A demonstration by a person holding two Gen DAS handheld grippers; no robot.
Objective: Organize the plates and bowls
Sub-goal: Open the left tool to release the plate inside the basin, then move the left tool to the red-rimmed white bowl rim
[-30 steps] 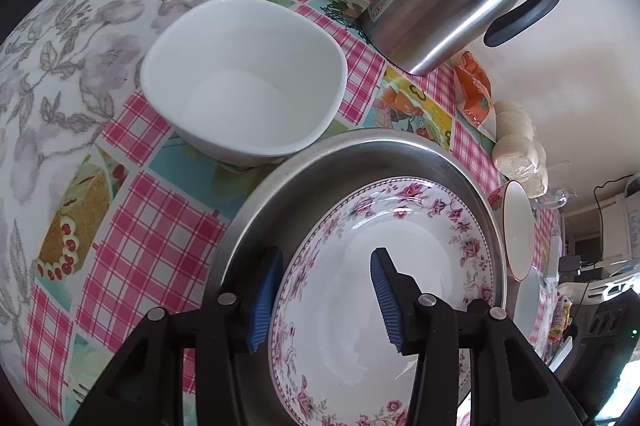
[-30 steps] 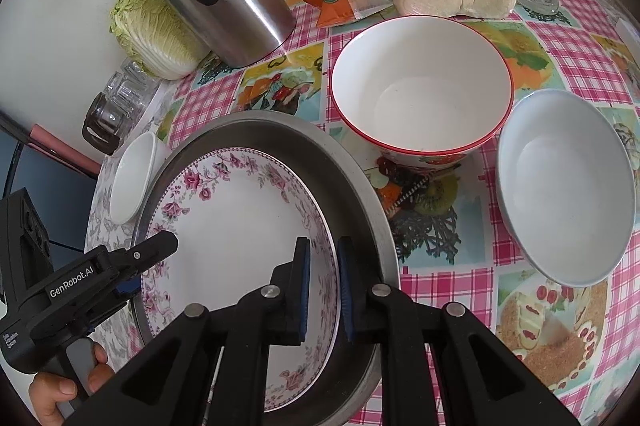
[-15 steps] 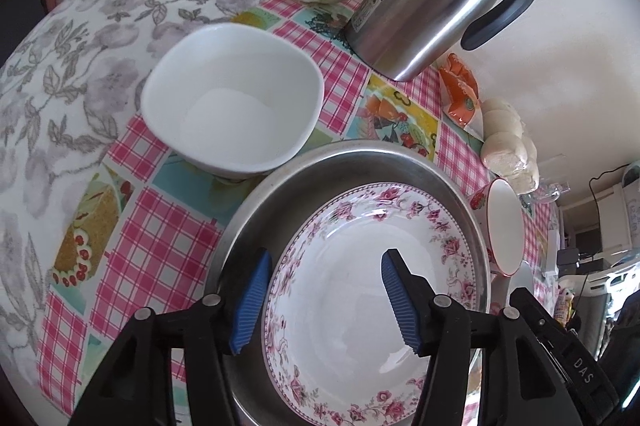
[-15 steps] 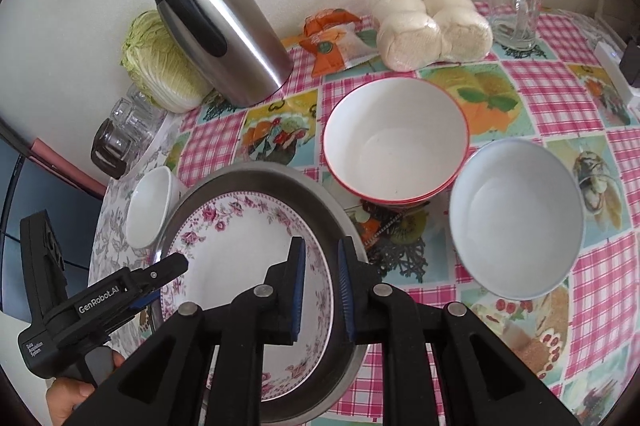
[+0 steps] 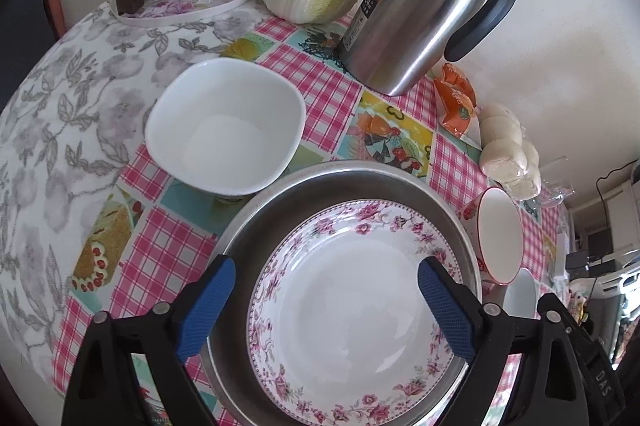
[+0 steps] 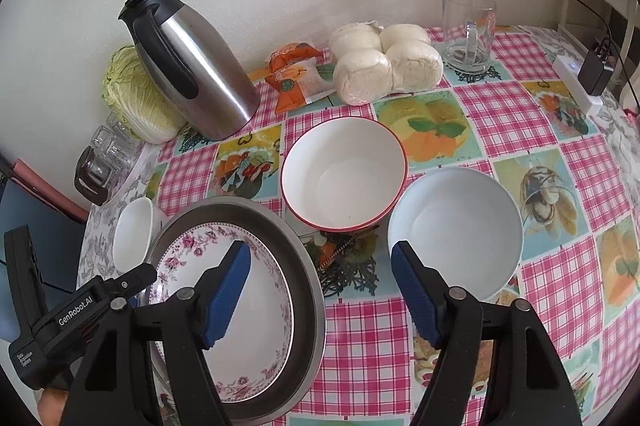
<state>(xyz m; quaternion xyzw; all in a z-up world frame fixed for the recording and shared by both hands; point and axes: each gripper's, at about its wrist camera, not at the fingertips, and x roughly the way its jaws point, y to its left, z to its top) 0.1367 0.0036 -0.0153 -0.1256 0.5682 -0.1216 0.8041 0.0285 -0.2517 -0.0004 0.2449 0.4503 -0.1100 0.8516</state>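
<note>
Left gripper (image 5: pixel 326 300): "GenRobot.AI" showing, jaws just opening wide, holding nothing above floral plate (image 5: pixel 352 306).
Right gripper (image 6: pixel 320 290): opening empty beside plate.

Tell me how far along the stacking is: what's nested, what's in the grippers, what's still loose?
Done: the floral plate sits inside the steel pan. In hand: nothing; the left gripper and right gripper have just been opening, with nothing pinched between the pads. Left: the square white bowl, the red-rimmed bowl and the round white bowl stand separately on the tablecloth.
</note>
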